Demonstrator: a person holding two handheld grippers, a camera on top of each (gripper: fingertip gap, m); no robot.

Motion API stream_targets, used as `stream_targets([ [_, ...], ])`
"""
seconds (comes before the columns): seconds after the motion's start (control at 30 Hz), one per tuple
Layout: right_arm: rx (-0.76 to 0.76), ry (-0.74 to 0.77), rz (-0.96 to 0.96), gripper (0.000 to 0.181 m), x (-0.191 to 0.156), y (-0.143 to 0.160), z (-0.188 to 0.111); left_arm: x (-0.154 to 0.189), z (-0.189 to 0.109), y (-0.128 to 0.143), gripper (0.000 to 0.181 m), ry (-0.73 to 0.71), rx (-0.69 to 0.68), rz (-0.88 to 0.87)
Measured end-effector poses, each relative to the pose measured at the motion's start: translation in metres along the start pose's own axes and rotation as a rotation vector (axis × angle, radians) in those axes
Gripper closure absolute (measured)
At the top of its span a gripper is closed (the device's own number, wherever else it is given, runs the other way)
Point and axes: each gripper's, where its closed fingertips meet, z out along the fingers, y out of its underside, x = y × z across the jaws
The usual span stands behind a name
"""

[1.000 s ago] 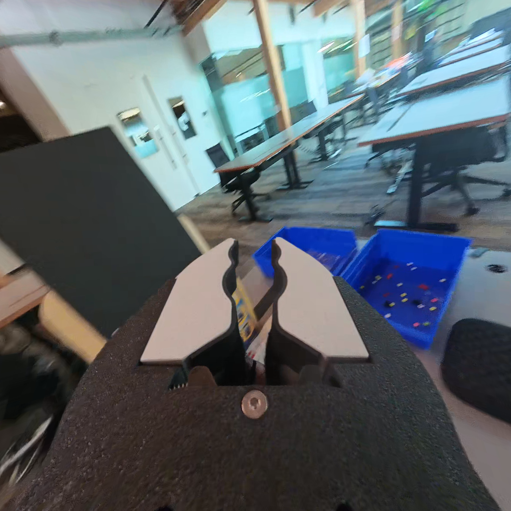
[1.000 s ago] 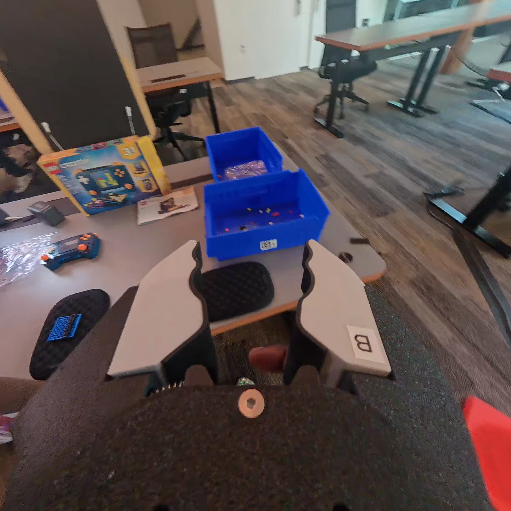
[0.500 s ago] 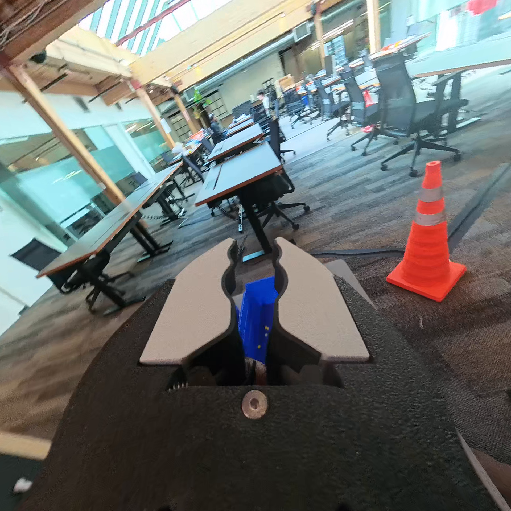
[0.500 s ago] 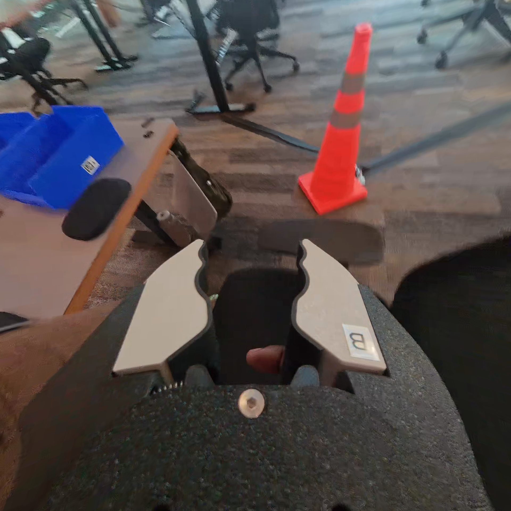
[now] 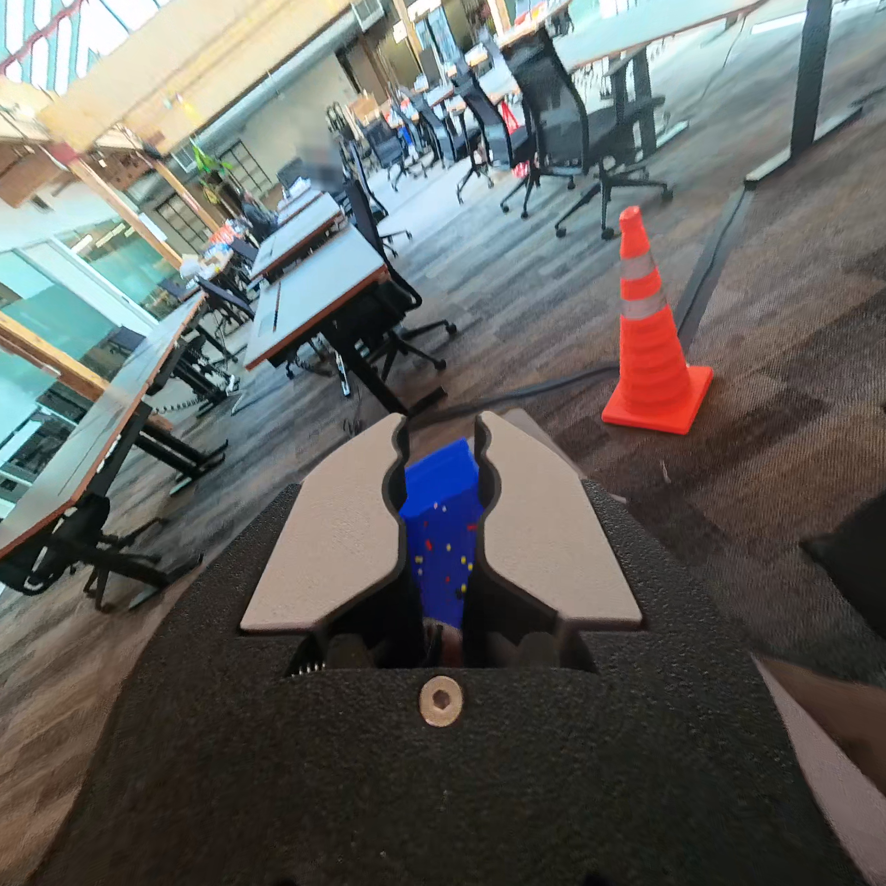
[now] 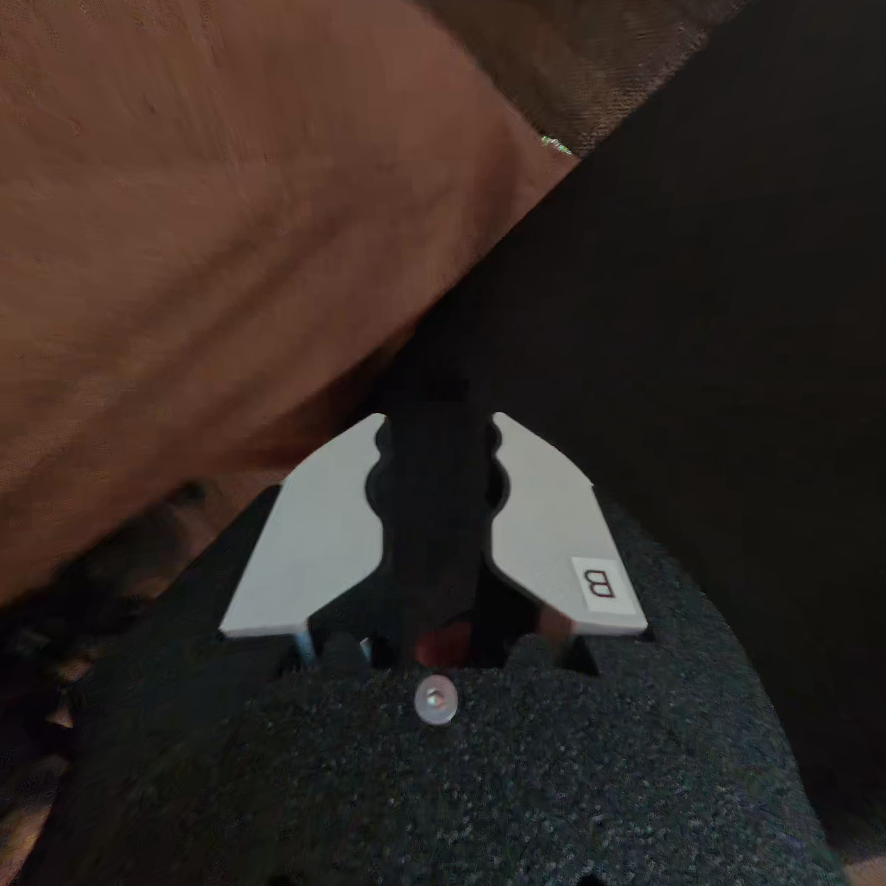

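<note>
Pointing over a blue bin (image 5: pixel 438 532) of small coloured pieces, the left tool (image 5: pixel 440 422) is held released, empty; an orange cone (image 5: pixel 647 335) is seen on the carpet to its right. The right tool (image 6: pixel 438 419) is likewise parted, empty, against blurred brown and black surfaces.

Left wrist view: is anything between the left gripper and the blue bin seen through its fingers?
Nothing visible. The left gripper is open and empty, and the blue bin with small coloured pieces shows straight through the gap. The orange cone stands off to the side on the floor.
</note>
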Motion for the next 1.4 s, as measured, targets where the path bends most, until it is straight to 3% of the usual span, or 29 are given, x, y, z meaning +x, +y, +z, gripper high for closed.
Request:
stream_targets([
  [0.03,-0.034,-0.022,-0.116,0.135,0.002,0.0,0.017,-0.001,-0.004,0.009,0.156,0.007,-0.032,0.009],
  [0.17,-0.15,-0.175,-0.535,0.135,0.0,0.007,0.061,-0.014,-0.032,0.042,0.156,-0.038,-0.161,0.041],
  [0.3,-0.227,-0.244,-0.933,0.13,-0.005,0.02,0.082,-0.025,-0.074,0.068,0.157,-0.122,-0.282,0.019],
  [0.37,-0.275,-0.273,-1.071,0.137,-0.008,0.028,0.086,-0.028,-0.095,0.081,0.156,-0.152,-0.347,0.019],
  [0.5,-0.377,-0.289,-1.162,0.14,0.001,0.044,0.098,-0.039,-0.124,0.101,0.156,-0.23,-0.438,-0.024],
  [0.57,-0.362,-0.267,-1.185,0.155,0.004,0.04,0.105,-0.041,-0.131,0.108,0.156,-0.251,-0.464,-0.031],
  [0.6,-0.358,-0.259,-1.163,0.17,0.005,0.038,0.107,-0.041,-0.133,0.112,0.156,-0.255,-0.477,-0.029],
  [0.73,-0.373,-0.248,-0.936,0.172,0.015,0.019,0.095,-0.037,-0.136,0.109,0.156,-0.26,-0.478,-0.013],
  [0.83,-0.19,-0.132,-0.634,0.172,0.041,-0.051,0.055,-0.04,-0.146,0.096,0.156,-0.326,-0.426,-0.054],
  [0.93,0.125,-0.095,-0.377,0.172,0.053,-0.166,-0.017,-0.045,-0.168,0.086,0.157,-0.461,-0.344,-0.142],
  [1.07,0.476,-0.214,-0.304,0.173,0.024,-0.325,-0.119,-0.045,-0.211,0.072,0.16,-0.698,-0.215,-0.253],
  [1.17,0.674,-0.453,-0.289,0.173,-0.023,-0.43,-0.181,-0.036,-0.252,0.066,0.16,-0.91,-0.085,-0.342],
  [1.23,0.748,-0.679,-0.297,0.173,-0.059,-0.484,-0.209,-0.021,-0.276,0.07,0.16,-1.05,-0.006,-0.364],
  [1.3,0.763,-0.902,-0.333,0.173,-0.092,-0.522,-0.222,0.001,-0.294,0.079,0.16,-1.191,0.042,-0.36],
  [1.4,0.667,-1.192,-0.432,0.173,-0.134,-0.549,-0.214,0.044,-0.301,0.096,0.16,-1.348,0.064,-0.327],
])
